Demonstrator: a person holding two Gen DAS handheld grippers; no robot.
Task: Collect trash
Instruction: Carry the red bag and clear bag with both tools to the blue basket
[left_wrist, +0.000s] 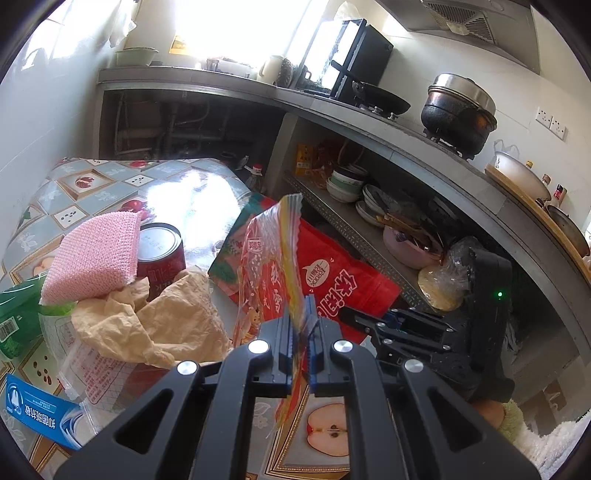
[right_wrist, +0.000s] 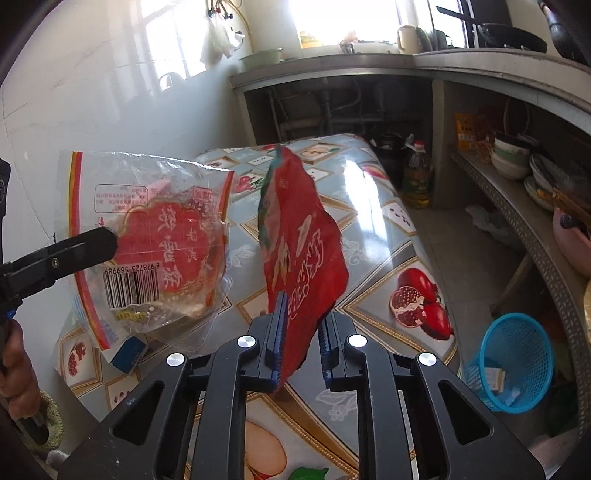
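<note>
The left gripper (left_wrist: 301, 325) fingers pinch a clear wrapper (right_wrist: 147, 236) with barcode 6978723569989. The right gripper (right_wrist: 301, 332) fingers pinch a red bag (right_wrist: 303, 236); its print is unreadable.

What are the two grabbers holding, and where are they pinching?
The left gripper pinches the clear snack bag by its striped edge. The right gripper pinches the red packet near its bottom edge. Both hang above the table.

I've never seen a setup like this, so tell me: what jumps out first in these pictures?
Two wrappers held up over the fruit-patterned table: the right gripper pinches a red snack bag, the left gripper a clear plastic wrapper beside it. Down on the floor to the right stands a blue mesh basket.
</note>
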